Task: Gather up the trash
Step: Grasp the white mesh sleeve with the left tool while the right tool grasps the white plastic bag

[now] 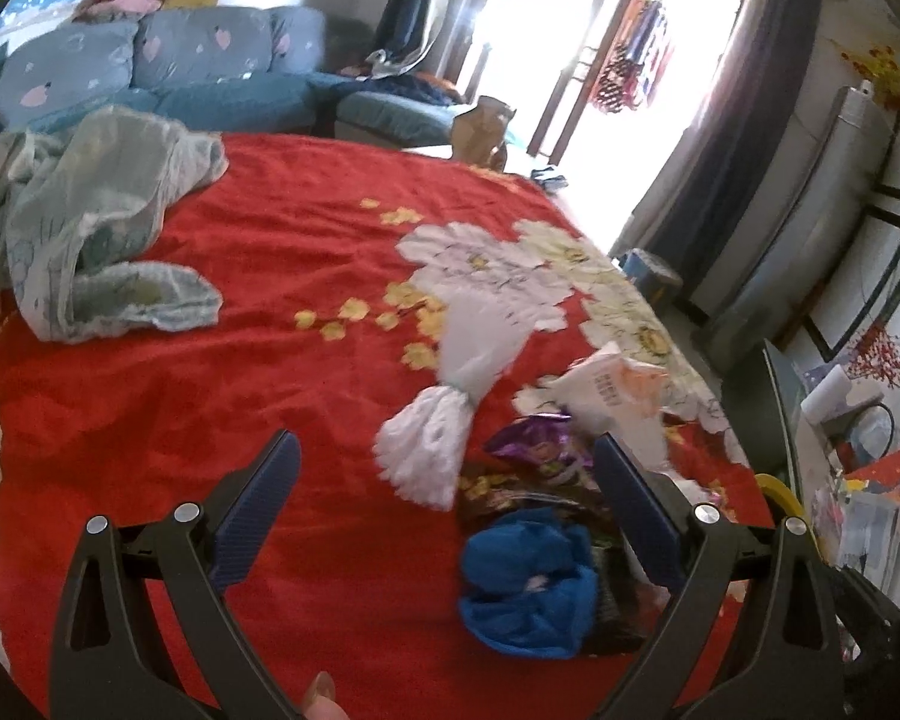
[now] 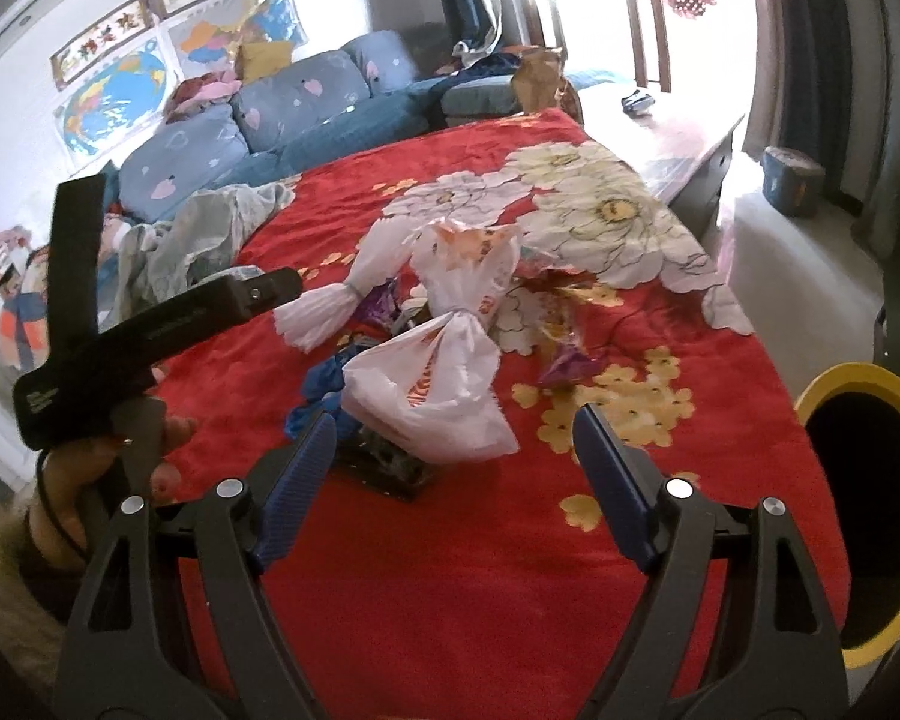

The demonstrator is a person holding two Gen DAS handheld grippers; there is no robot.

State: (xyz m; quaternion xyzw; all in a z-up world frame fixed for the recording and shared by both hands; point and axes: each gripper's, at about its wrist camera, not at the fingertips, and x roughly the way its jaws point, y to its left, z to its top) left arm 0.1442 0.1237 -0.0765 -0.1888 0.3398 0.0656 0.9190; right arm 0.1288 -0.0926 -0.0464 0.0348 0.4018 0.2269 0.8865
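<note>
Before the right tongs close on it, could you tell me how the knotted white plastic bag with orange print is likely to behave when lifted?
The white plastic bag is thin, crinkled film, so it will probably crumple and sag rather than hold shape. It looks puffy and barely dents the red blanket, suggesting it is light. The film may slip; the tied neck seems the surest grip for the open right tongs.
</note>
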